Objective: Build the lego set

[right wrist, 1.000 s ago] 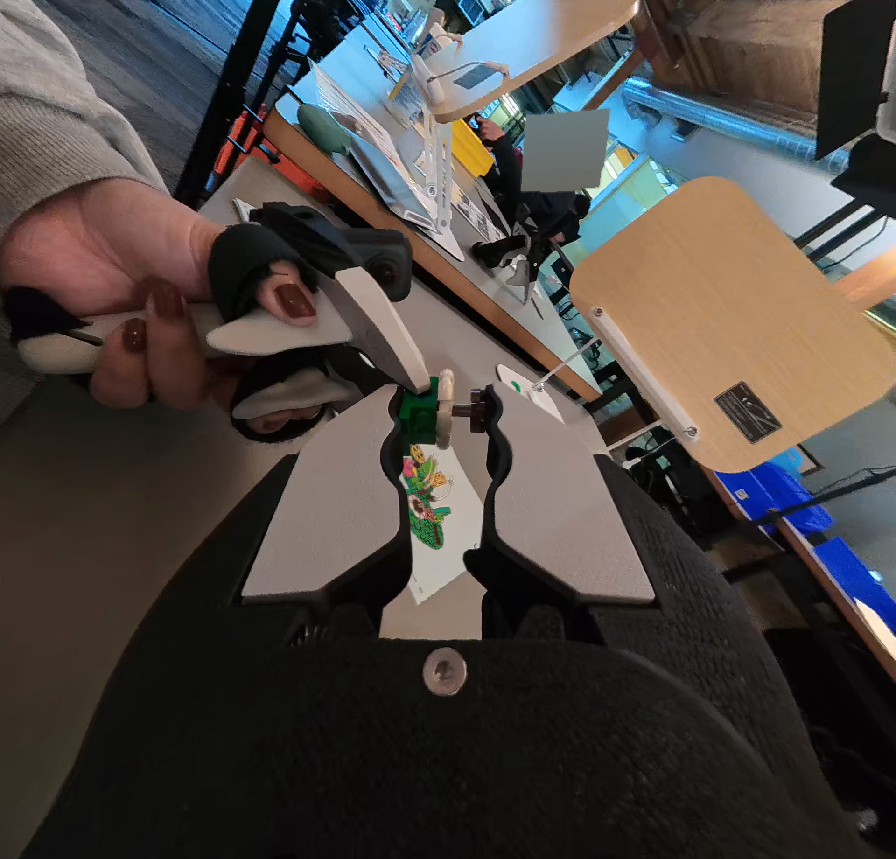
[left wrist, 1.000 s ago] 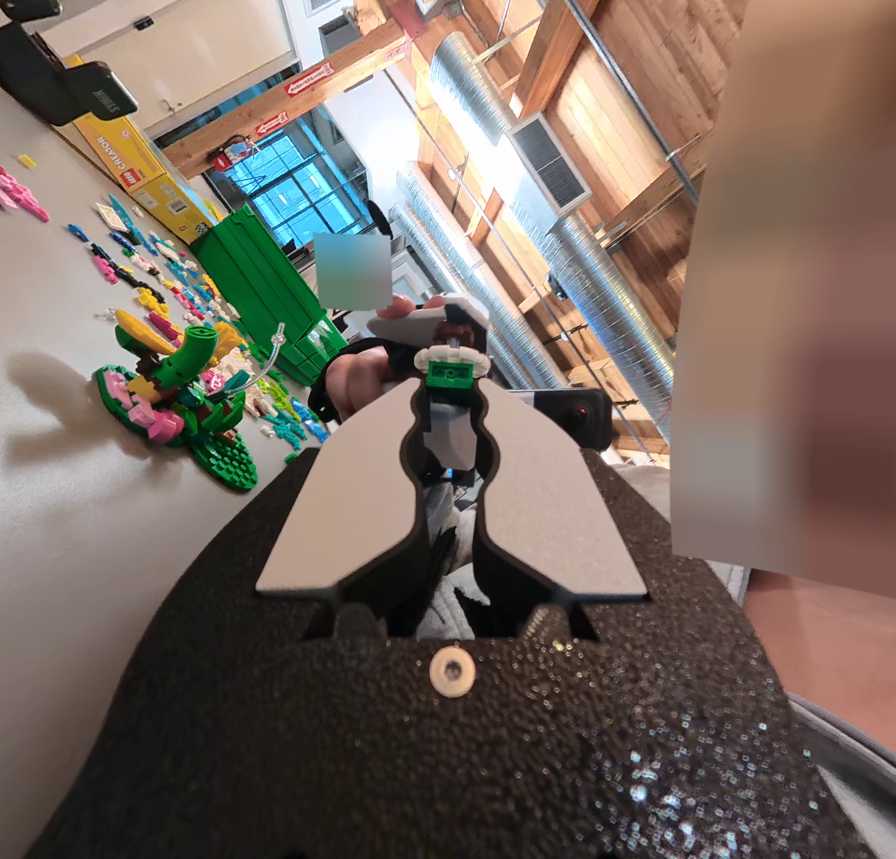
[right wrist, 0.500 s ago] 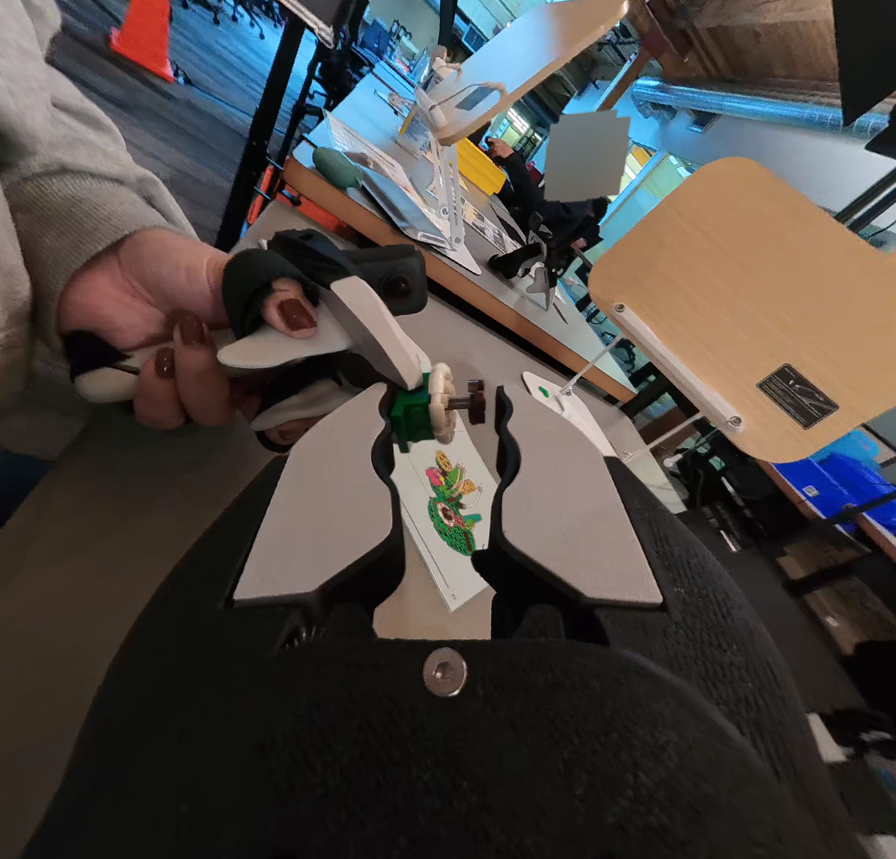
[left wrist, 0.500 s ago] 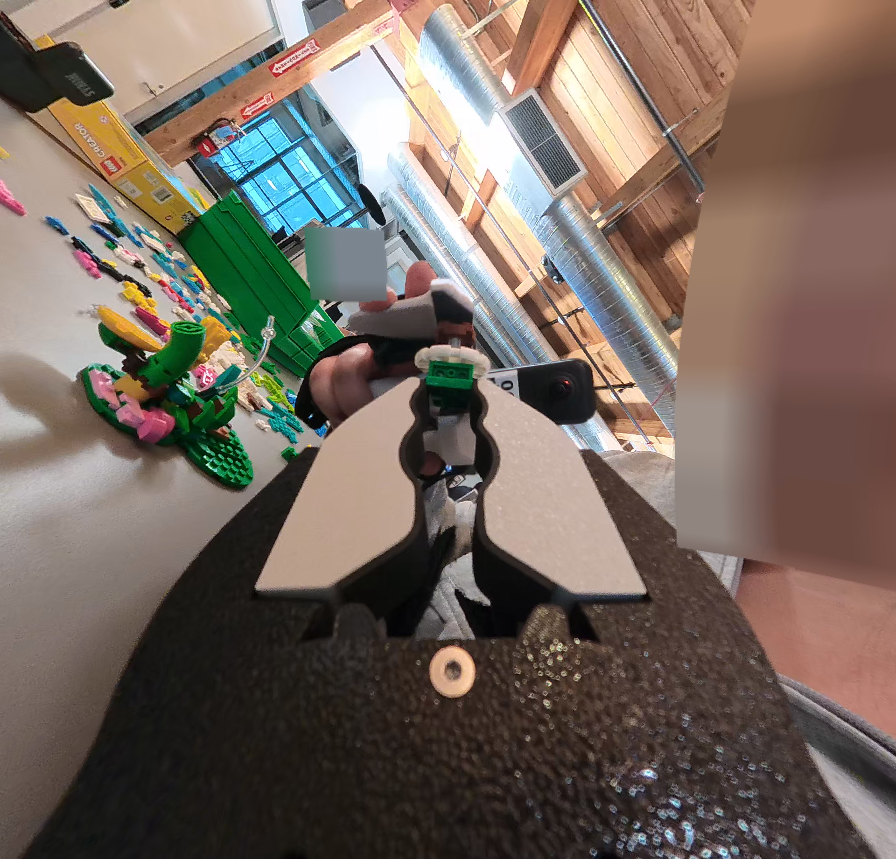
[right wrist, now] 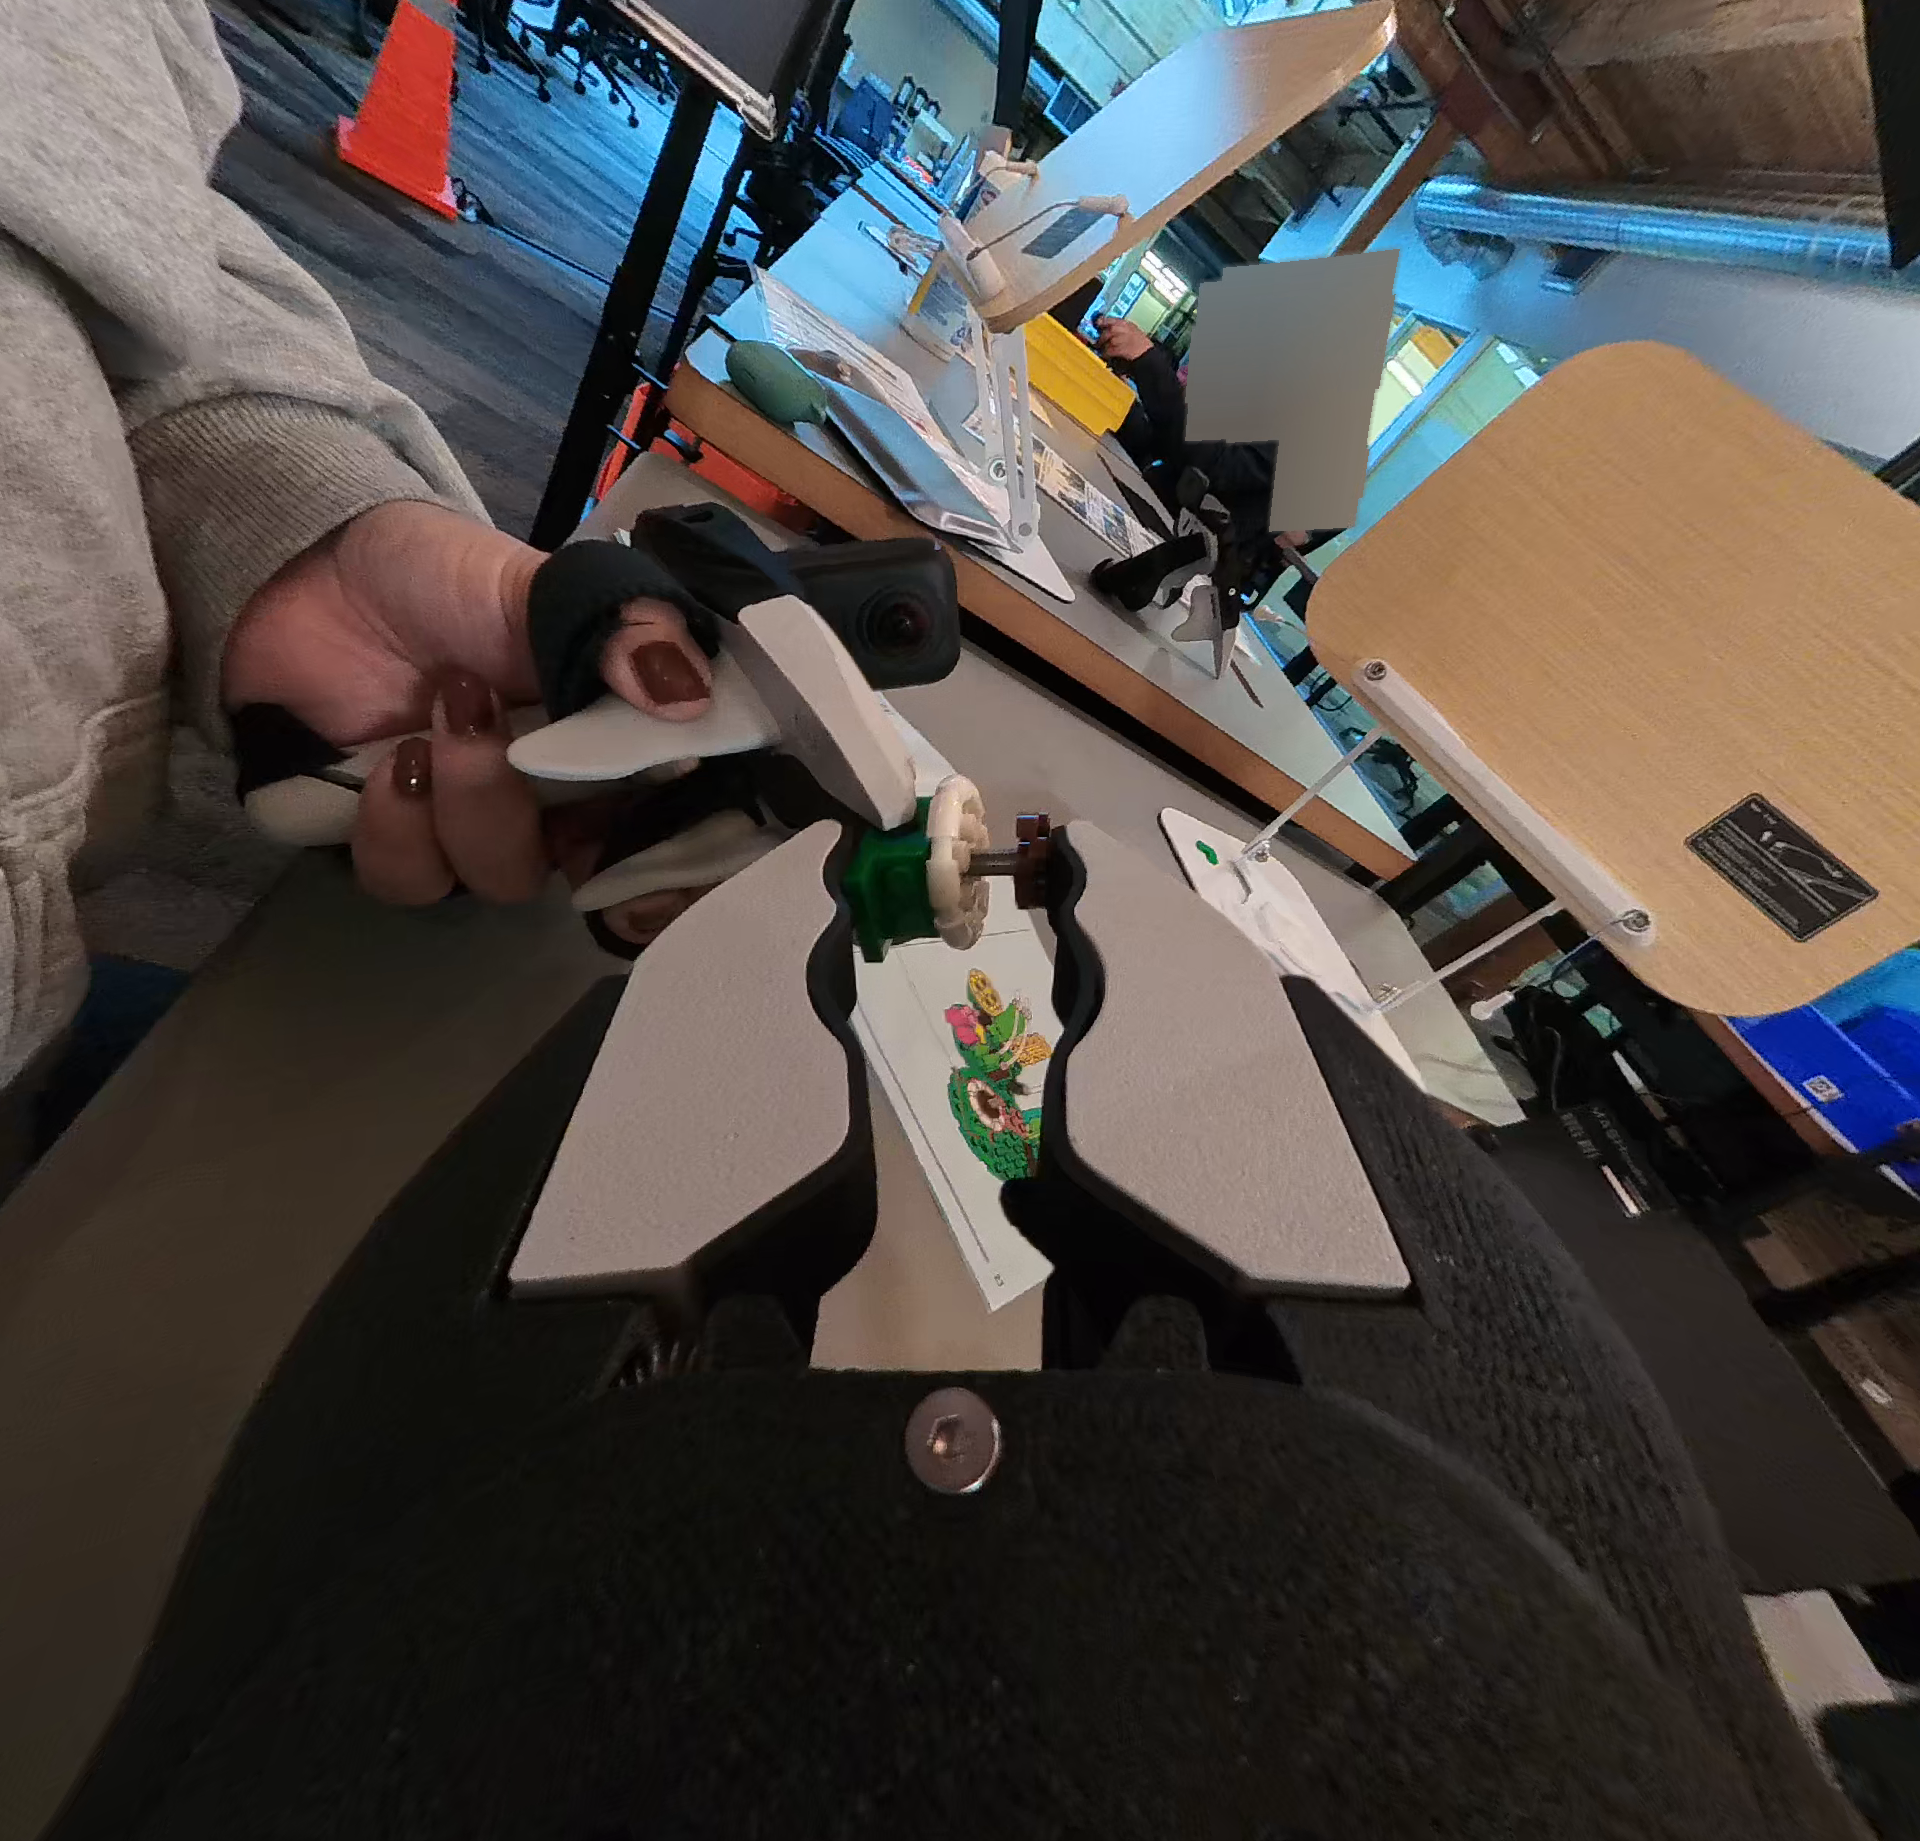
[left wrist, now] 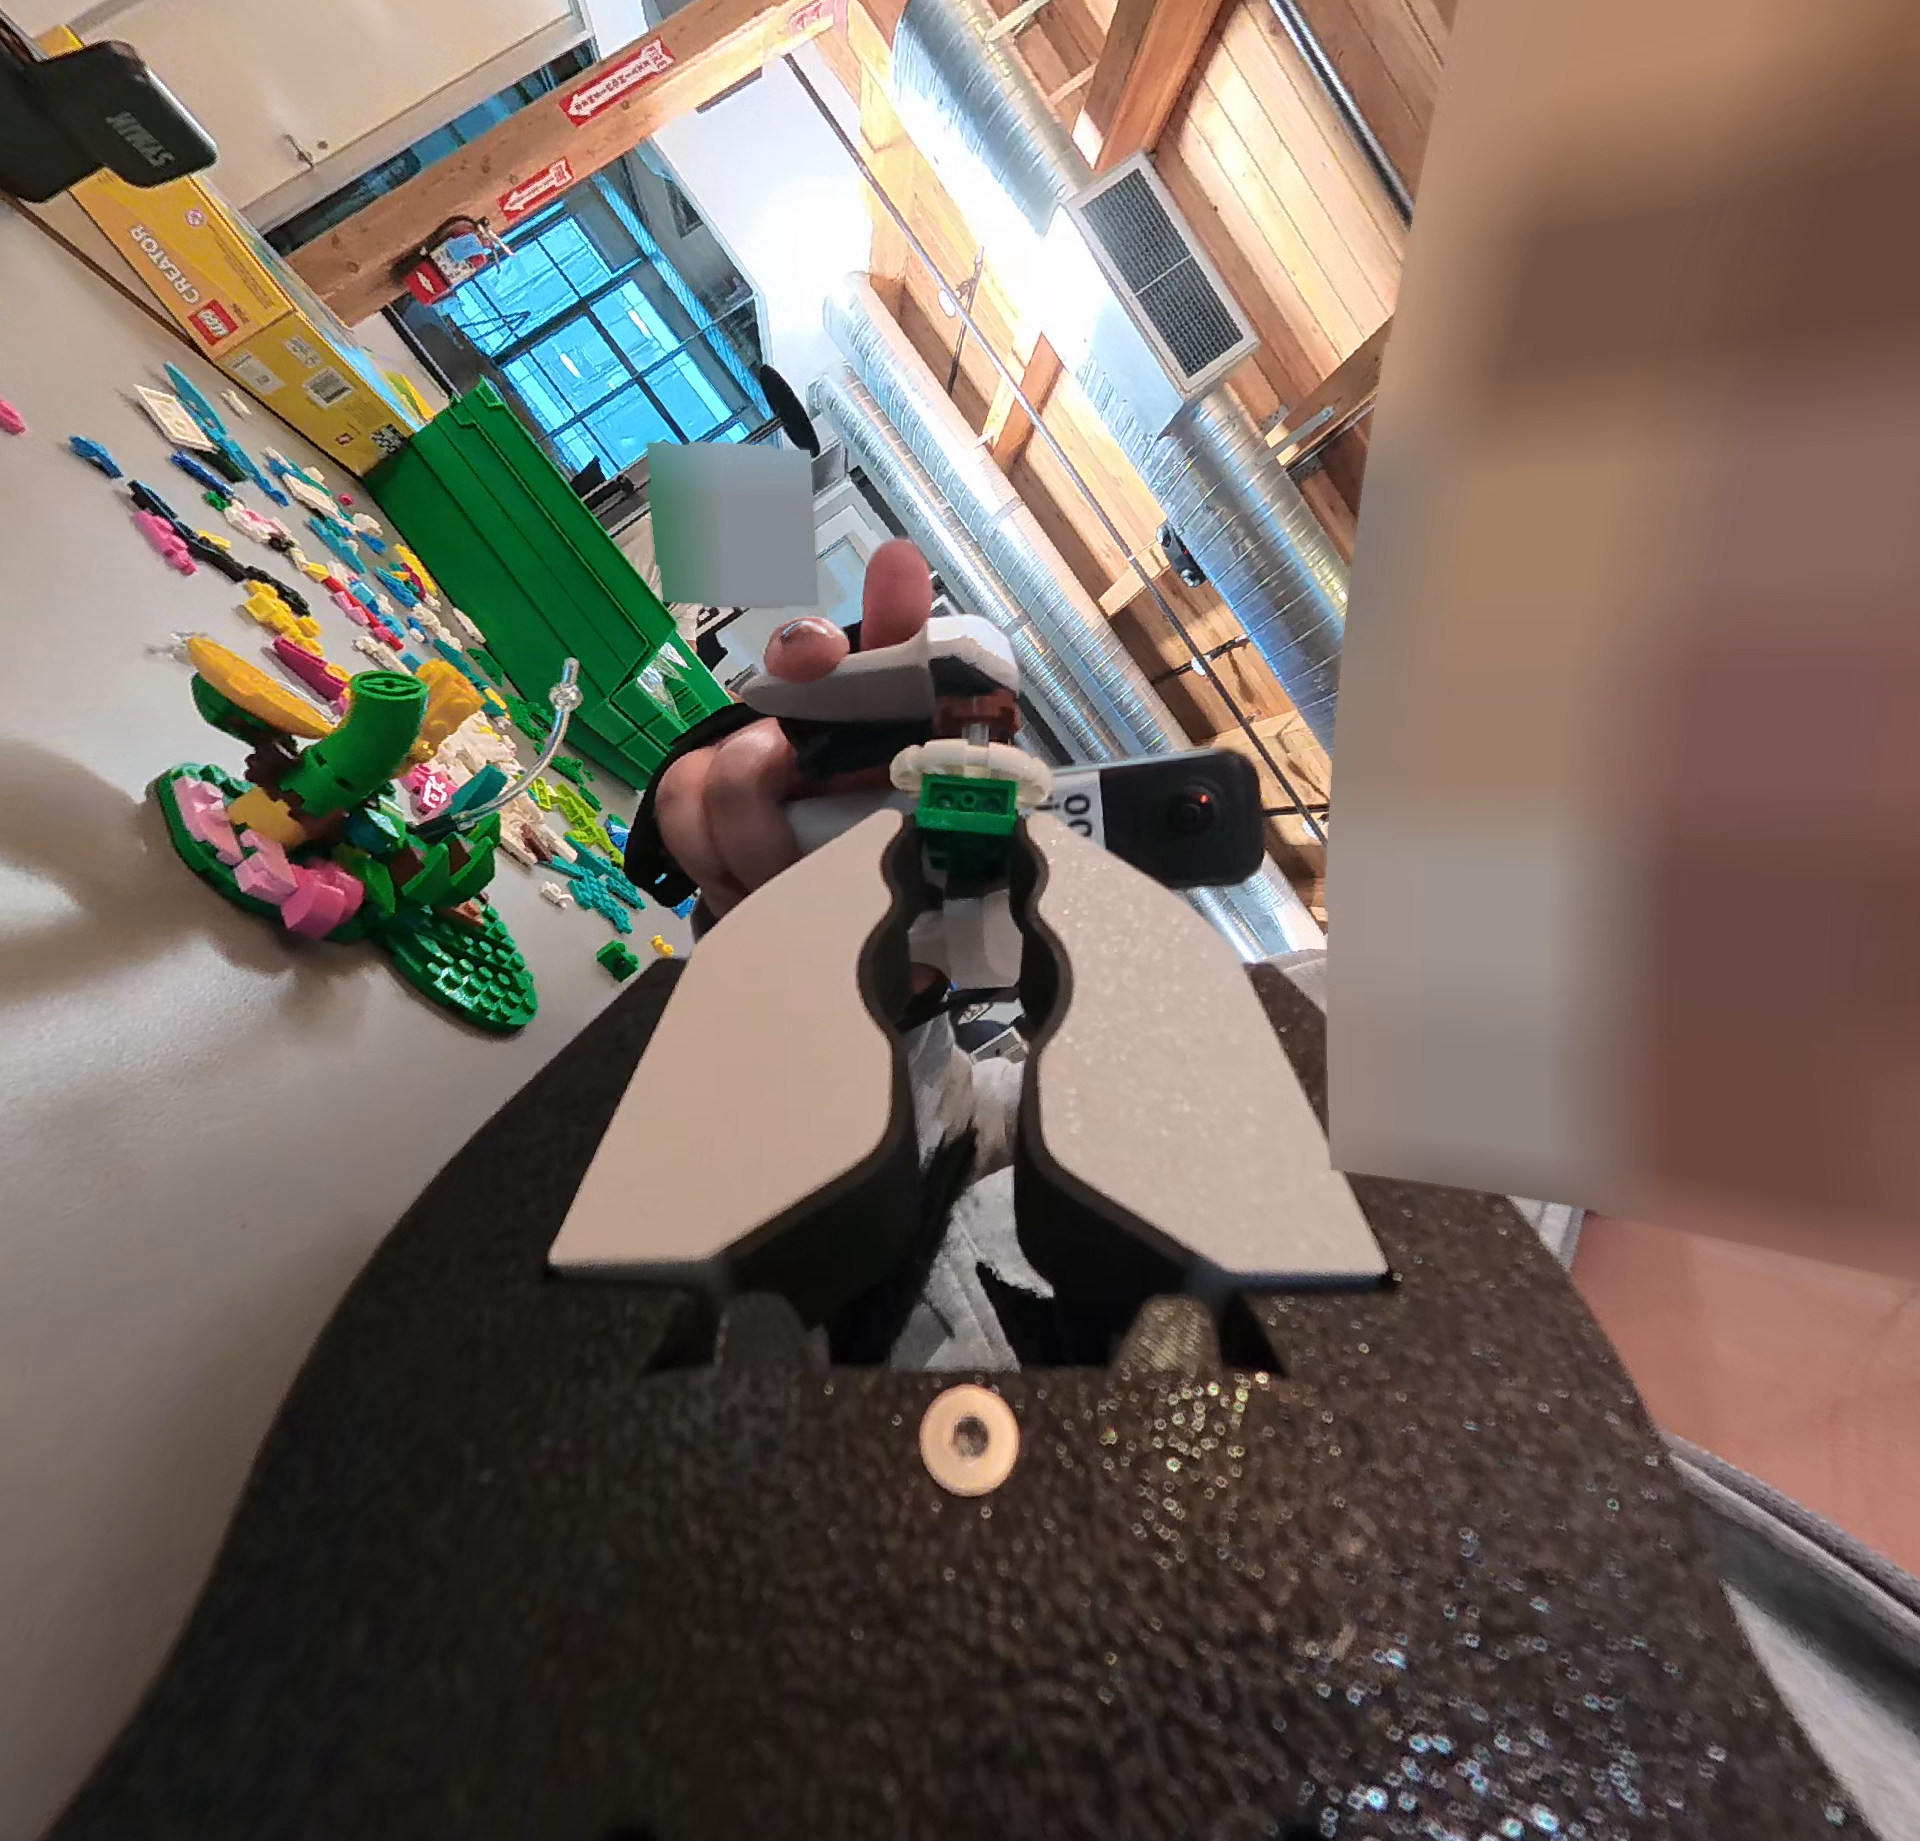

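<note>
The place reads as a converted industrial loft used as an open workshop-office. Overhead at twelve o'clock run timber beams (left wrist: 582,118), plank ceiling and silver air ducts (left wrist: 997,108). Long work surfaces (right wrist: 1049,586) with papers stand at one o'clock; office chairs (right wrist: 540,46) and an orange traffic cone (right wrist: 410,77) sit at eleven. Loose toy bricks (left wrist: 312,565) cover the near surface (left wrist: 156,1116).

Glossy plastic green brick (left wrist: 966,807); matt grey fingers (right wrist: 717,1043) on a rough black housing (right wrist: 935,1635); ribbed shiny metal duct (left wrist: 1039,170); knitted cloth sleeve (right wrist: 156,337); wood-grain board (right wrist: 1662,669).
</note>
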Tool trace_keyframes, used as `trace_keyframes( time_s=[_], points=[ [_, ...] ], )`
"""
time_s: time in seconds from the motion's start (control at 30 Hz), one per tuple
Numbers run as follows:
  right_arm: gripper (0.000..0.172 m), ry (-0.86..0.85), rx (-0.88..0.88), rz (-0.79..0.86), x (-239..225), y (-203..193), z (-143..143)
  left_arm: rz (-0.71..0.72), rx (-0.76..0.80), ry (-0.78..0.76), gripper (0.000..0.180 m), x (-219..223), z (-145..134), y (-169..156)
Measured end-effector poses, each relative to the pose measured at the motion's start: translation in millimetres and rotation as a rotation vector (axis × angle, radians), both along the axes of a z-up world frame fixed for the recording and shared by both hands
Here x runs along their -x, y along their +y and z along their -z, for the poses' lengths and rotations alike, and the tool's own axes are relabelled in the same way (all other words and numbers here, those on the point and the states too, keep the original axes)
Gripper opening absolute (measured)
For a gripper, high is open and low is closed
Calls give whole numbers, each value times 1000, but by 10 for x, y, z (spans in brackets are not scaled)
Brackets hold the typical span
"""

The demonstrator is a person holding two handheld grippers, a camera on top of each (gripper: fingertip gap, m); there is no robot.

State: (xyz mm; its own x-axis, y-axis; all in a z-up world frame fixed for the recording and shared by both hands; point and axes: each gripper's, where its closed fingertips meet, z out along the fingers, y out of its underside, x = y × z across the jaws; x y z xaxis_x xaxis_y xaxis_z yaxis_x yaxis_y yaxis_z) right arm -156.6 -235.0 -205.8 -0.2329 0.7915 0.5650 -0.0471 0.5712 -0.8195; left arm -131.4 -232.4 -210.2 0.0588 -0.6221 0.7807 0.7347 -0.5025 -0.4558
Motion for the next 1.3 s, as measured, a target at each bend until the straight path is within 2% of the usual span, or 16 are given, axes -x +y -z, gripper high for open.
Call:
trace_keyframes(
  time_s=[0.13,0.23,0.4,0.57,0.7,0.87,1.03,1.07,1.17,1.23,1.3],
  points=[
    [42,88,-53,70,-7,77,-79,-47,3,-51,16,114,-25,30],
    [41,85,-57,94,-19,122,-66,-61,11,-72,16,150,-13,40],
    [29,109,-120,116,-7,109,-41,-61,10,-80,16,153,-26,42],
    [34,129,-150,128,-7,112,-56,-55,10,-70,16,139,-17,40],
    [27,128,-165,124,-5,93,-34,-50,11,-71,16,134,-22,43],
    [26,112,-132,114,-15,104,-10,-38,26,-63,16,119,1,49],
    [26,98,-59,112,-39,107,15,-37,26,-8,17,92,25,38],
    [26,91,-34,113,-51,105,25,-38,30,1,21,93,37,36],
    [26,48,66,114,-114,78,98,-26,65,46,47,106,134,-5],
    [26,-22,155,111,-168,34,219,-46,65,170,55,115,257,-86],
    [26,-123,246,95,-230,-34,397,-65,34,402,65,99,397,-181]
  ],
)
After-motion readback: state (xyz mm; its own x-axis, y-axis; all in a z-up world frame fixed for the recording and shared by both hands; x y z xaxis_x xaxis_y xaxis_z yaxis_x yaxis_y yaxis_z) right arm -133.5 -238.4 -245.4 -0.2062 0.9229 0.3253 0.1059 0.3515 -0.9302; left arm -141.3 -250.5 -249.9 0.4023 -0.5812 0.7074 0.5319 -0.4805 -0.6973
